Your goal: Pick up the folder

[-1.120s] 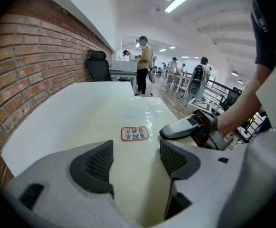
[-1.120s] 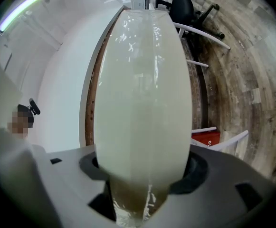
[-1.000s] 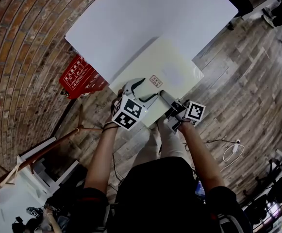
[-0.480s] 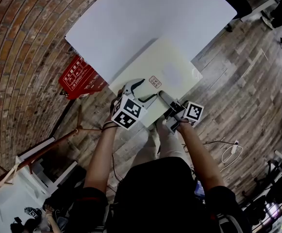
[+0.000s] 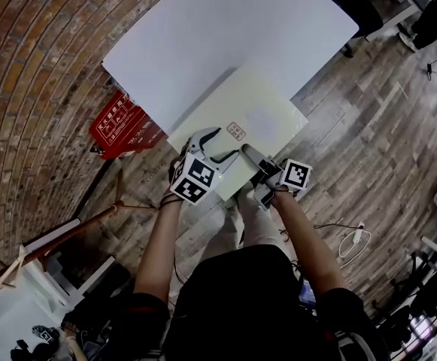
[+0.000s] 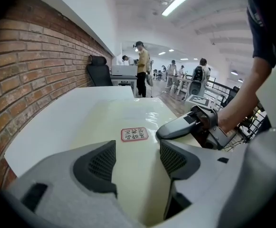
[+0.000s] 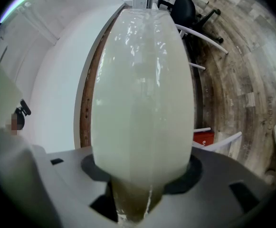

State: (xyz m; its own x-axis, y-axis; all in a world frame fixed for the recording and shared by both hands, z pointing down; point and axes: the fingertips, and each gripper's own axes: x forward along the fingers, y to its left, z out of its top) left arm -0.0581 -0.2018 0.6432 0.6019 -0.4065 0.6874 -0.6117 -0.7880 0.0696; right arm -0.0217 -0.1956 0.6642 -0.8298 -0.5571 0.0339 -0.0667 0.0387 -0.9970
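Folder [image 5: 241,122] shifts only slightly since before; right tongs [image 7: 140,175] clamp its near edge, left tongs [image 6: 137,160] gape above it; lift level.

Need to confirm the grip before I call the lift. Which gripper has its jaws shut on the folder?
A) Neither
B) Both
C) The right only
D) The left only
C: in the right gripper view, the right gripper has its jaws shut on the edge of the folder. The left gripper has its jaws apart, with the folder's face showing between them.
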